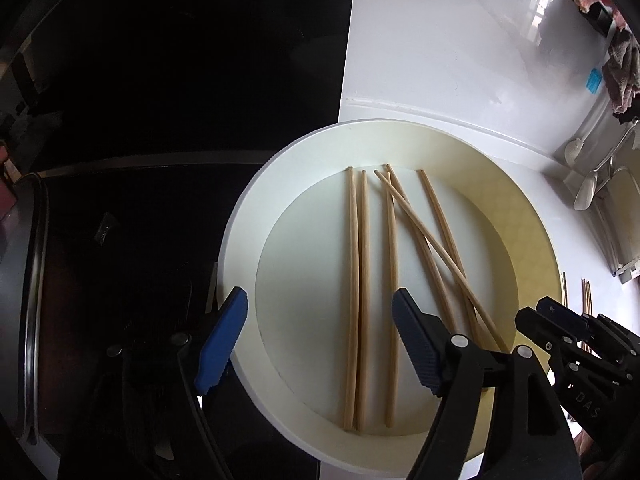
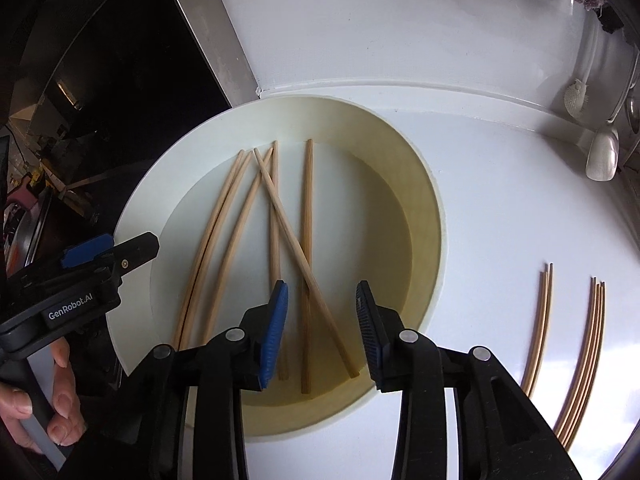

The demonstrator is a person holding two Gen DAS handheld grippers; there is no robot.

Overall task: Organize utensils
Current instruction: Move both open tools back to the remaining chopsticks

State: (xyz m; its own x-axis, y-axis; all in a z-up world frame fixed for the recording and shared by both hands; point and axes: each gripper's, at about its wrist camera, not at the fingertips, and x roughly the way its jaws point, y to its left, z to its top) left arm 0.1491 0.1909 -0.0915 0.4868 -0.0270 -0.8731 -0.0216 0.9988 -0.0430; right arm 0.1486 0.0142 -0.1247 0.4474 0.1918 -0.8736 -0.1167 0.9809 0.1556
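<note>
Several wooden chopsticks [image 1: 389,280] lie in a white round tray [image 1: 248,216] on the white counter; two of them cross. The right wrist view shows the same chopsticks [image 2: 276,240] and the tray [image 2: 136,216]. My left gripper [image 1: 320,344] is open and empty, low over the tray's near left part. My right gripper [image 2: 322,332] is open and empty, its fingers straddling the near ends of the crossed chopsticks without closing on them. The left gripper also shows at the left of the right wrist view [image 2: 108,252], and the right gripper at the right of the left wrist view [image 1: 560,320].
Two bundles of chopsticks [image 2: 540,320] [image 2: 586,360] lie on the counter right of the tray. A white spoon [image 2: 602,152] and a brush [image 2: 576,96] hang at the far right. A dark stovetop [image 1: 140,200] lies left of the tray.
</note>
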